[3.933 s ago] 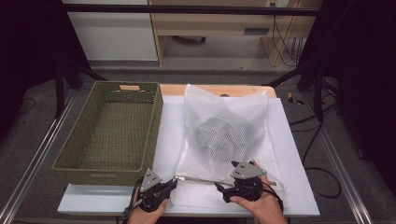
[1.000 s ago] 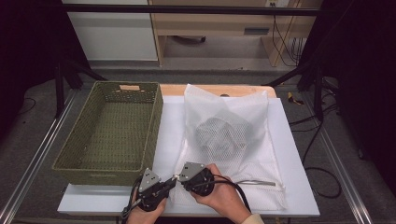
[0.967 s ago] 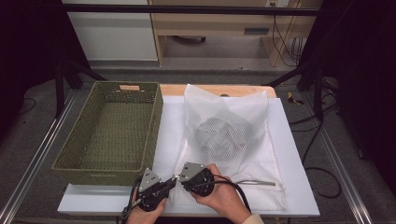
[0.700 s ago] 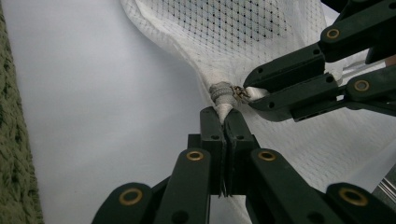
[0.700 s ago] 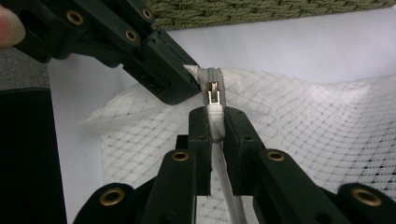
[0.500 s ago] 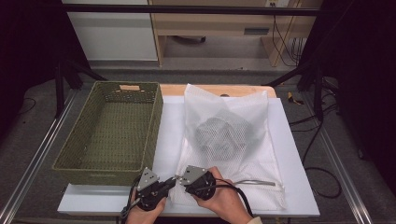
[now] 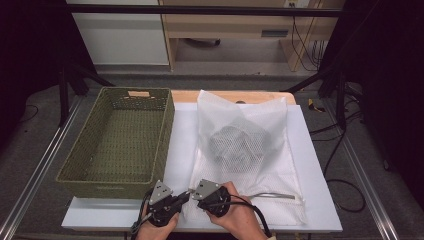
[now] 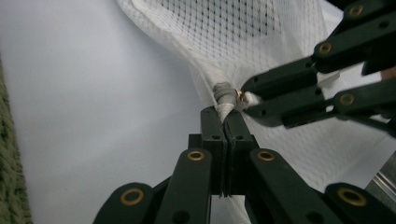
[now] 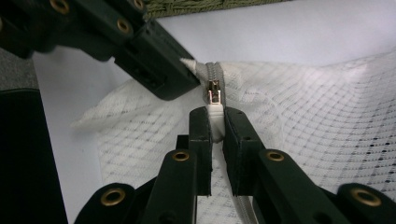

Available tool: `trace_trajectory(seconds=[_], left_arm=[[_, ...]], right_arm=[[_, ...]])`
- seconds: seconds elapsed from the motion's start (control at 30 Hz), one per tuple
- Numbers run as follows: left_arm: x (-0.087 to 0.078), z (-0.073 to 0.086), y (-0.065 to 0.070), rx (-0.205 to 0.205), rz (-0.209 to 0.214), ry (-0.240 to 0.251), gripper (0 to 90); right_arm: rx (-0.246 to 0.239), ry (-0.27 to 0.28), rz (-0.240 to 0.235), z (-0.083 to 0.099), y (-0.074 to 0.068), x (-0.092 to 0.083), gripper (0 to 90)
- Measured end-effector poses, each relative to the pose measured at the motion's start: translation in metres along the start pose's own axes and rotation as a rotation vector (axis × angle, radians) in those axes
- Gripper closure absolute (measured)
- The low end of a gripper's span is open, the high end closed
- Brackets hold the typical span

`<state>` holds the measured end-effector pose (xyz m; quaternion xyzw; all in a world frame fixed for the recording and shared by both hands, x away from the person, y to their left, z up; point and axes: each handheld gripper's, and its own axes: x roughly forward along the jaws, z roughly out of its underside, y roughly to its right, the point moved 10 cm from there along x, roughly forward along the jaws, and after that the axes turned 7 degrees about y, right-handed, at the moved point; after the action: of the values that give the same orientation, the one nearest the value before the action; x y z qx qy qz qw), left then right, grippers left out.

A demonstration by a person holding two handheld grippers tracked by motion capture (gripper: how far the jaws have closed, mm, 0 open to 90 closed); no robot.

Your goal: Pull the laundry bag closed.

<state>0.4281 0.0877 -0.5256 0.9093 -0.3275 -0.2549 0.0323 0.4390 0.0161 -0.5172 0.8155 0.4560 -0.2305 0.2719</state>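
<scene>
The left gripper (image 8: 225,114) has its jaws clamped on the corner of the white mesh bag (image 7: 243,150), at the zipper's end. The right gripper (image 9: 214,116) pinches the white zipper pull tab (image 9: 214,114) between narrow jaws; the metal slider (image 9: 214,92) sits just beyond its fingertips, beside the left jaws.

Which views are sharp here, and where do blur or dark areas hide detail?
High view: table evenly lit, surroundings dark, mesh laundry bag slightly soft. Left gripper view: the near claw blurred, mesh sharper. Right gripper view: zipper slider crisp, wicker basket soft at the top edge.
</scene>
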Motion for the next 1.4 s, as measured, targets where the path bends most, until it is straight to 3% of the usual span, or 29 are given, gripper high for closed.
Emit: trace_trajectory(seconds=[0.13,0.33,0.57,0.87,0.97,1.03,1.1,1.13,1.27,1.4], left_arm=[[0.002,0.004,0.002,0.013,0.011,-0.026,89.0],[0.002,0.002,0.003,0.016,0.004,-0.018,89.1],[0.000,0.000,0.005,0.011,0.006,-0.007,89.2],[-0.001,-0.002,0.007,-0.006,0.027,-0.001,89.2],[-0.005,-0.007,0.006,-0.014,0.017,0.028,89.2],[-0.006,-0.008,0.004,-0.009,0.014,0.033,89.2],[-0.005,-0.007,0.003,0.002,0.012,0.027,89.2],[-0.003,-0.004,0.003,0.014,0.012,0.010,89.1],[-0.003,-0.003,0.002,0.001,0.014,0.009,89.0],[-0.002,-0.001,0.002,0.005,0.013,0.001,88.9]], right_arm=[[0.016,0.002,-0.002,0.000,-0.001,-0.003,82.1],[0.026,-0.009,-0.007,0.007,-0.006,0.000,82.1],[0.039,0.005,0.031,0.011,-0.007,0.003,82.2],[0.013,-0.001,0.049,0.013,-0.004,0.003,82.2],[-0.002,-0.034,0.069,0.022,0.001,0.005,82.2],[0.035,-0.022,0.053,0.026,0.005,0.004,82.2],[0.035,-0.024,0.049,0.028,0.006,0.002,82.2],[0.030,0.003,0.034,0.027,0.008,-0.002,82.1],[0.043,0.048,0.000,0.027,0.011,-0.006,82.0],[0.053,0.051,-0.006,0.027,0.012,-0.006,81.9]])
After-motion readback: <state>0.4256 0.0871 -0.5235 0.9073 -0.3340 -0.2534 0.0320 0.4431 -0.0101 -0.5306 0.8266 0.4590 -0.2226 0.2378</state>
